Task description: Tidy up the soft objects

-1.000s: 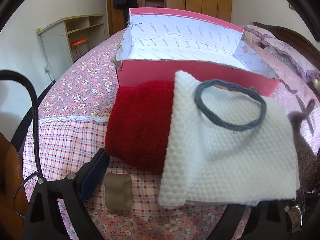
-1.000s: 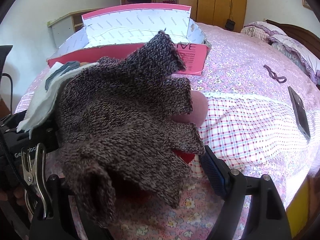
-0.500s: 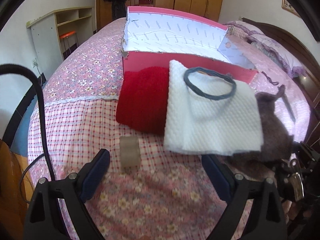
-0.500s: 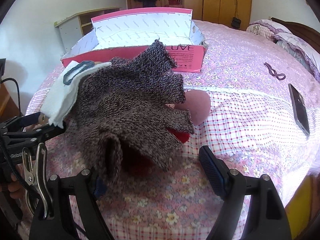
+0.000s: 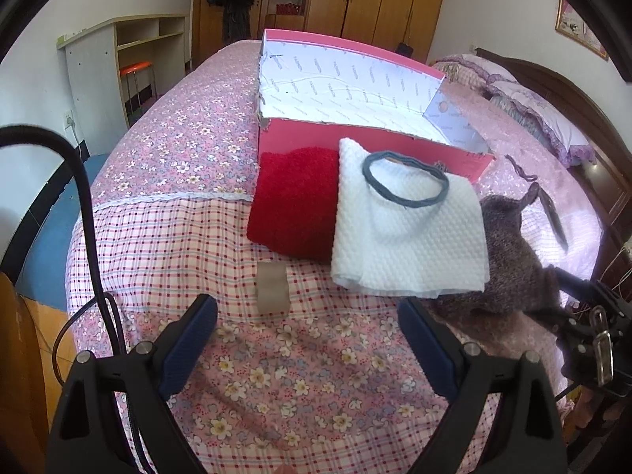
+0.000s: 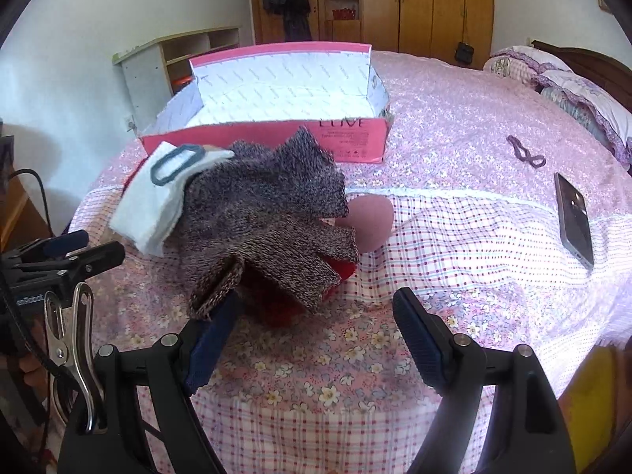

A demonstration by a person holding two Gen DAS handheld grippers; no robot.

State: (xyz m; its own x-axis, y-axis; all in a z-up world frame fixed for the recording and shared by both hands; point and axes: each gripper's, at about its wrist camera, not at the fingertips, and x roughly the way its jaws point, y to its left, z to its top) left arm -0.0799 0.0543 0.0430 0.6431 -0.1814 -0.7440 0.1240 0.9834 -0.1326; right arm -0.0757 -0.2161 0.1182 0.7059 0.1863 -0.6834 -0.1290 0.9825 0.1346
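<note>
We see the brown knit glove [image 6: 268, 213] on the bed [image 6: 454, 205], fingers pointing toward us — beside the white cloth [image 5: 403, 233]. Left gripper [image 5: 308, 339] and right gripper [image 6: 316, 320] both gape wide, empty.

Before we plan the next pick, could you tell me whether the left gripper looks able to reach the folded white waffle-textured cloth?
Probably yes: the left gripper is open, and nothing lies between it and the folded white waffle-textured cloth.
</note>
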